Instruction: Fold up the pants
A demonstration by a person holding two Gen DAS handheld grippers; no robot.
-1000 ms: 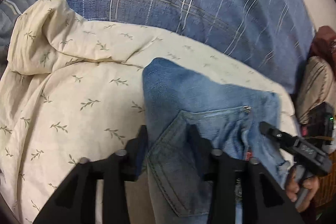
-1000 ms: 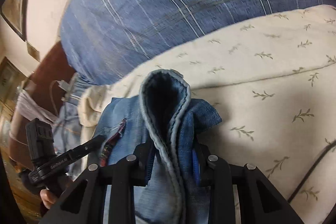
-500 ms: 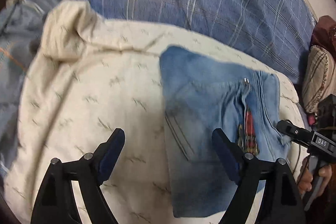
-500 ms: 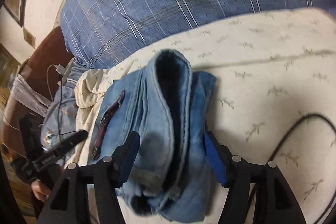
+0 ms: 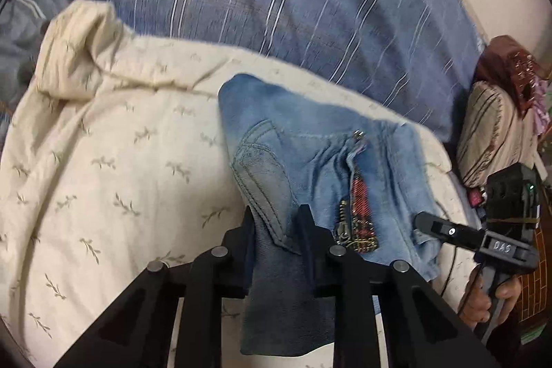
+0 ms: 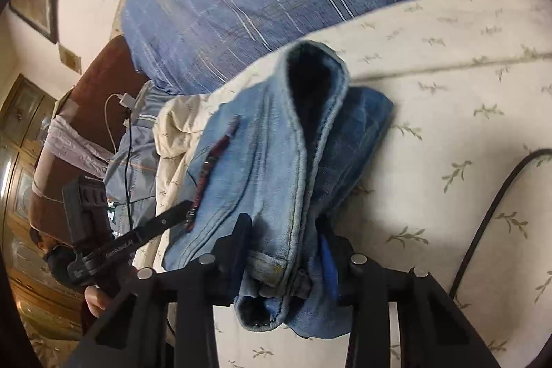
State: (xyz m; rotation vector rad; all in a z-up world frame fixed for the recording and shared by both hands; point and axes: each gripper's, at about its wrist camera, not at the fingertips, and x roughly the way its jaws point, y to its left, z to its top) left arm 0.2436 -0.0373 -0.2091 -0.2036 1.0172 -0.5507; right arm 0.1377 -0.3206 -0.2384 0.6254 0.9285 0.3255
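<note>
Folded light-blue denim pants (image 5: 310, 161) lie on a cream leaf-print duvet (image 5: 114, 168). A red patch and a zipper (image 5: 358, 202) show on top. My left gripper (image 5: 277, 226) is shut on the near left edge of the pants by the pocket seam. In the right wrist view the pants (image 6: 276, 161) lie bunched with an open fold at the far end. My right gripper (image 6: 283, 244) is shut on their near end by the hem. Each gripper shows in the other's view, the right one (image 5: 448, 231) and the left one (image 6: 151, 226).
A big blue striped pillow (image 5: 276, 6) lies behind the duvet. A striped cushion (image 5: 493, 130) and dark red cloth (image 5: 510, 64) are at the right. A black cable (image 6: 490, 202) runs over the duvet at the right. A wooden headboard (image 6: 103, 85), grey clothes and a charger cable are at the left.
Half a second ago both grippers were open around the pants. Now both have shut on the denim, the left on the pocket edge, the right on the near hem end.
</note>
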